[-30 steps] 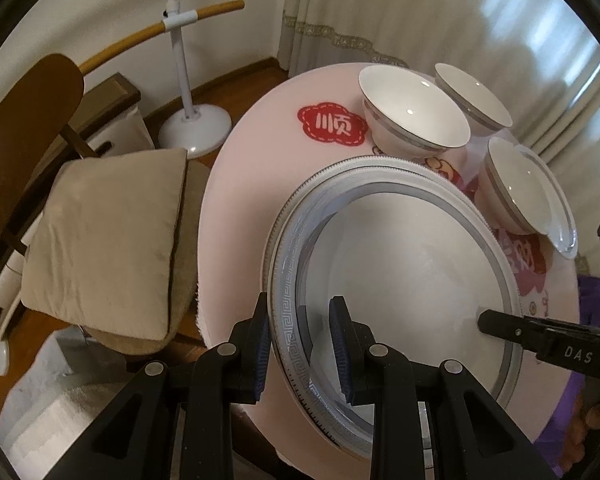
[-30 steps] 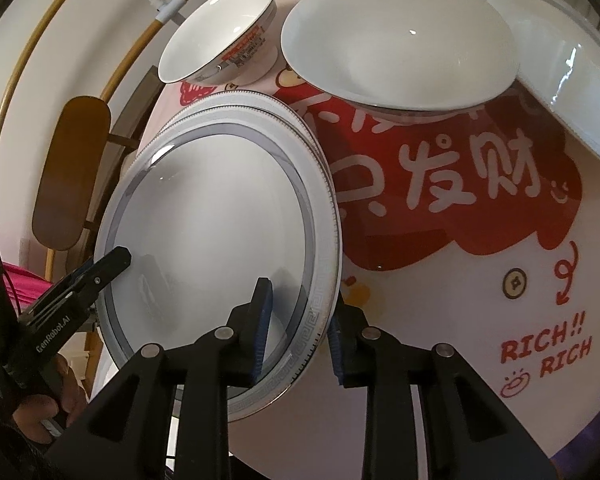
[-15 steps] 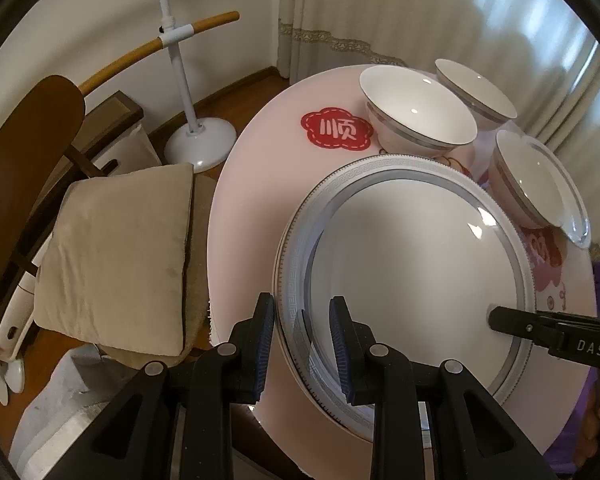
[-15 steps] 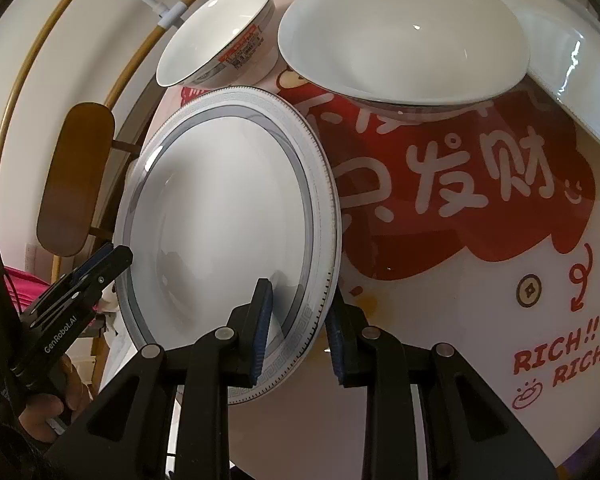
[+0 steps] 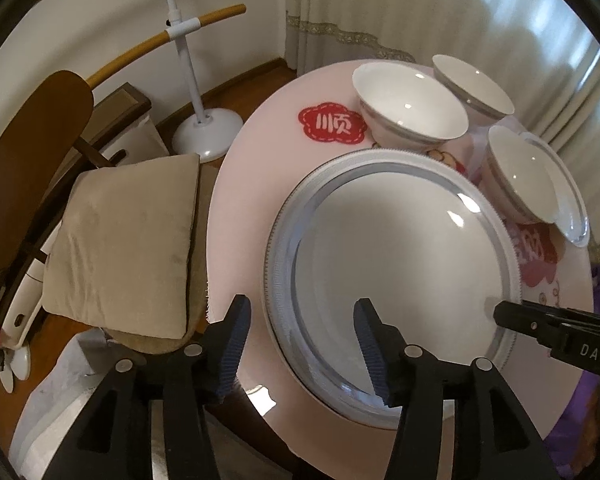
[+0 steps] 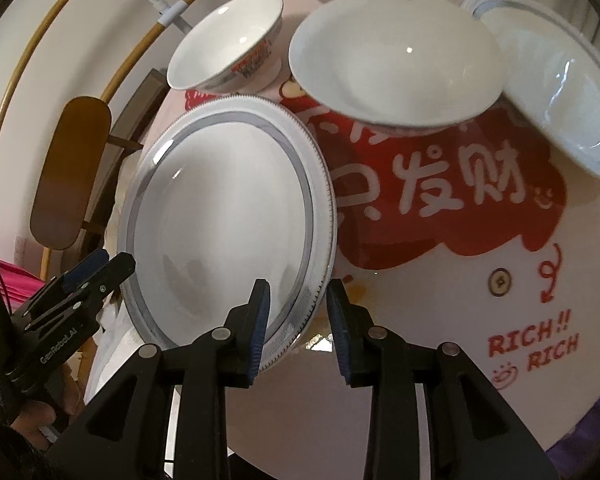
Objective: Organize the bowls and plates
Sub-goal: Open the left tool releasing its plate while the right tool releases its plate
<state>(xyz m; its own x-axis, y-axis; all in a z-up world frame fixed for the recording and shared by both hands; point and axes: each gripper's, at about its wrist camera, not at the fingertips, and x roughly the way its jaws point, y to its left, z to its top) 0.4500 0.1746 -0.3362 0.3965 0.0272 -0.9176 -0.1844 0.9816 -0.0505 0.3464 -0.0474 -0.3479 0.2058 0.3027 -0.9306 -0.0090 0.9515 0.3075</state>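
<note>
Cream curtains (image 5: 440, 4) hang behind a round desk (image 5: 252, 184) covered with a pink cloth printed in red, and a cushioned chair (image 5: 120, 240) stands at about nine o'clock from it in the left wrist view. On the desk lies a large white plate (image 5: 392, 276) with a grey ring — whether a second plate sits under it I cannot tell from its edge.

At twelve o'clock from the plate stands a white bowl (image 5: 412, 108), with another bowl (image 5: 474, 86) just behind it. A third bowl (image 5: 516, 176) at two o'clock sits in a smaller plate (image 5: 576, 208).

The left hand-held gripper (image 5: 302, 350) straddles the plate's rim at seven o'clock; its jaws have just been opening and now stand apart, the rim between them with clear gaps, neither pad pressing.

The right hand-held gripper (image 6: 298, 322) sits at the opposite rim, at four o'clock in the left view. Its jaws have just been opening slightly; the rim lies between them. The outer pad stands off it, and the inner pad looks clear too, though the angle is poor.
</note>
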